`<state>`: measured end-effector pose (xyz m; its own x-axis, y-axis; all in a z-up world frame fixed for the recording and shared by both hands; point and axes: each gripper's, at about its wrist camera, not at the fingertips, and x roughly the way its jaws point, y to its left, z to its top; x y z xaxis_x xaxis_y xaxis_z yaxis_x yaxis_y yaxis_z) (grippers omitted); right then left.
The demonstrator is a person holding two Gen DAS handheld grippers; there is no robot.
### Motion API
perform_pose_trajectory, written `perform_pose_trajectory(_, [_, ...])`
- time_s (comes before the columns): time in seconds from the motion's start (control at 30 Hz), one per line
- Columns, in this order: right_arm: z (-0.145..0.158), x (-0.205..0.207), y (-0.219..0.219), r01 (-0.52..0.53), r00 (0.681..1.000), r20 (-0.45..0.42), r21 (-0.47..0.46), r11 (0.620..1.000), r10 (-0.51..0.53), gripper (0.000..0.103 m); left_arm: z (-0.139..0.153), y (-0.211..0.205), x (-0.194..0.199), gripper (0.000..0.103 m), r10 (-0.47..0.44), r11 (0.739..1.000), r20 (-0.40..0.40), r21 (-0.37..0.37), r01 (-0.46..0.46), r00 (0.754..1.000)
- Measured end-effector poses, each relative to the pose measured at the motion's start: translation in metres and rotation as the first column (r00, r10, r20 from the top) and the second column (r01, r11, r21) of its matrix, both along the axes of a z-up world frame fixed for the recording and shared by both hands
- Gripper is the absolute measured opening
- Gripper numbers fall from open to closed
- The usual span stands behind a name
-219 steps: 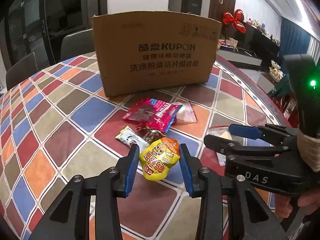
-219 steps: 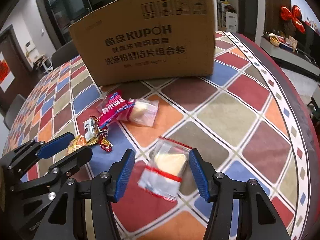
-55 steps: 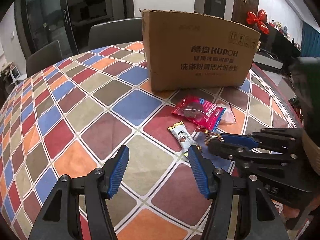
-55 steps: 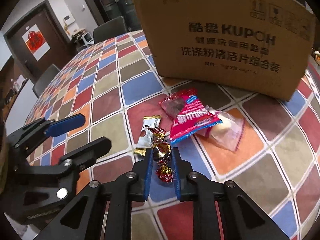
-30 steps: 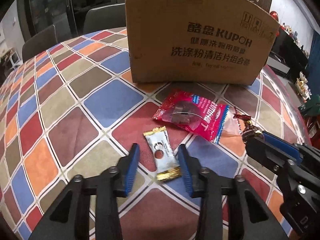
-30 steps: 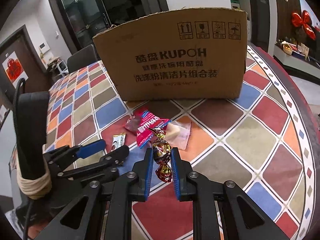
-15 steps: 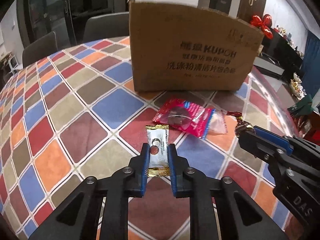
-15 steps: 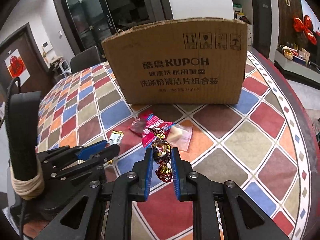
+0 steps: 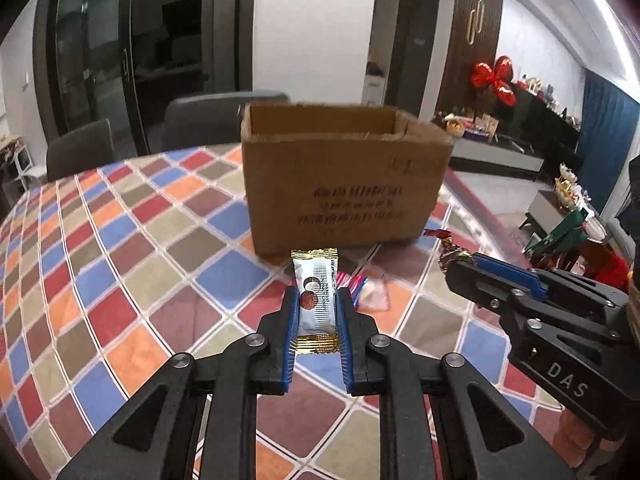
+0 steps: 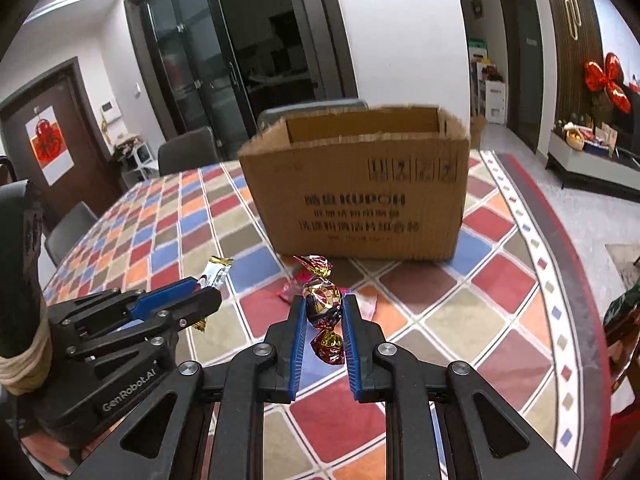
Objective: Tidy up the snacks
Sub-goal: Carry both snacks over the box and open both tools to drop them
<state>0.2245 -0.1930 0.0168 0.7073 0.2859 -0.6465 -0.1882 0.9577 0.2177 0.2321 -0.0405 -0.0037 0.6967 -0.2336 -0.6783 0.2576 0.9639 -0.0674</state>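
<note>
Judging by look: both snacks light, crinkly, slick in their wrappers, best pinched across the middle, gently for the candy. Left fingers (image 9: 317, 325) narrowed onto a white bar (image 9: 315, 298), pads flat on its long sides, gold ends free, held above the table (image 9: 120, 240) short of the box (image 9: 344, 184). Right fingers (image 10: 323, 334) pressed together on a foil candy (image 10: 322, 305), twisted ends poking out, likewise clear of the table, facing the box. More wrappers (image 9: 366, 290) lying near the box's front.

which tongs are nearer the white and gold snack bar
Left. The left tongs are shut on the white and gold snack bar, lifted above the table. The right tongs are off to its right, shut on a red foil candy.
</note>
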Motion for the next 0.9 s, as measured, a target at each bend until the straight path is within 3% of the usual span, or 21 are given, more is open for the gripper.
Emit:
perform_pose_trajectory(0.3, [0.043,-0.003,-0.007,-0.002,0.995,0.103,-0.001,1.000,0.002,0.019,0.041,-0.006,-0.001,0.019,-0.024,1.000,0.084,0.002,0.024,0.996])
perform_pose_trajectory(0.9, [0.095,0.034,-0.015,0.000,0.977,0.215,-0.059,0.998,0.013,0.019,0.088,-0.023,0.049,0.019,-0.100,0.993,0.181,0.081,0.087,0.978])
